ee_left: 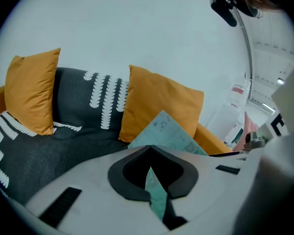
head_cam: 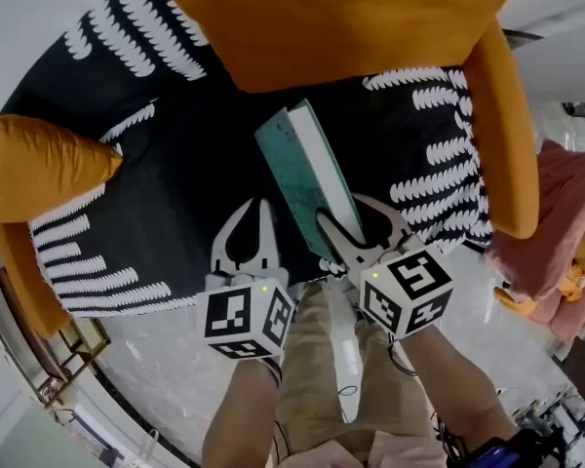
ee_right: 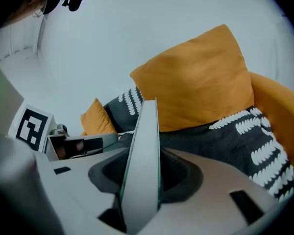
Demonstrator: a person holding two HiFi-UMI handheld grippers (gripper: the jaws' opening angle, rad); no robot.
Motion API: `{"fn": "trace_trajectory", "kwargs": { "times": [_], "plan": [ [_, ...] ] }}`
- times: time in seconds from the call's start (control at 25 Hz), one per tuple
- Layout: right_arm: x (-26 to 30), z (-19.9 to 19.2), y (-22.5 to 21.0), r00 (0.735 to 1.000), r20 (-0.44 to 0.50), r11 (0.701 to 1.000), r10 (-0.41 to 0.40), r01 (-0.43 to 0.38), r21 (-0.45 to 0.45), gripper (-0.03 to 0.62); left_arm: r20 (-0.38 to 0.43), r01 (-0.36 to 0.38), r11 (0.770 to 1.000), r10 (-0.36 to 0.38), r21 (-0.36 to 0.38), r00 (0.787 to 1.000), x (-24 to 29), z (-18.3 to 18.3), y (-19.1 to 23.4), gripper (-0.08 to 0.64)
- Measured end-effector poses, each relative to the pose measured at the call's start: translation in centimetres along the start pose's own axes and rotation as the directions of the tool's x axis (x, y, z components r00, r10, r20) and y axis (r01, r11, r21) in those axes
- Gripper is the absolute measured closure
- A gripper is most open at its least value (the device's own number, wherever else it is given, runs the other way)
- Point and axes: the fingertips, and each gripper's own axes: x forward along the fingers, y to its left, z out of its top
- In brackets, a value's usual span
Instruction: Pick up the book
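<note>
A teal hardcover book is held up on its edge above the black seat of the sofa, its white page block facing up. My right gripper is shut on the book's near end. In the right gripper view the book stands upright between the jaws of my right gripper. My left gripper hovers just left of the book, its fingers together with nothing in them. From the left gripper view, the book's cover shows beyond the closed jaws of my left gripper.
A large orange cushion leans at the sofa's back, just beyond the book. A smaller orange cushion lies at the left end. The orange armrest bounds the right side. A pink cloth lies further right. The pale floor is below.
</note>
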Motion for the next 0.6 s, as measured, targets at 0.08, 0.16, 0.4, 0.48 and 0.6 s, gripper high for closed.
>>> {"fn": "trace_trajectory", "kwargs": {
  "times": [0.08,0.16,0.4,0.48,0.6],
  "plan": [
    [-0.5,0.8,0.3,1.0,0.023,1.0,-0.005,0.005,-0.017,0.419,0.019,0.001,1.0,-0.001,0.015,1.0,-0.6,0.7,-0.4,0.549],
    [-1.3,1.7,0.4,0.999,0.048,0.999,-0.006,0.008,-0.034,0.419,0.042,0.001,0.999,-0.003,0.032,0.999,-1.2,1.4,-1.0,0.549],
    [-5.7,5.9,2.5,0.992,0.127,0.997,-0.003,0.014,-0.081,0.419,0.102,0.006,0.998,-0.013,0.066,0.995,-4.6,5.3,-3.6,0.549],
    [-7.8,7.6,3.2,0.988,0.156,0.996,0.0,0.014,-0.093,0.419,0.124,0.009,0.997,-0.018,0.075,0.992,-5.9,6.9,-5.0,0.549],
    [-10.6,10.6,3.9,0.977,0.215,0.993,0.006,0.02,-0.119,0.419,0.172,0.018,0.995,-0.035,0.098,0.984,-7.6,9.7,-7.2,0.549]
  ]
}}
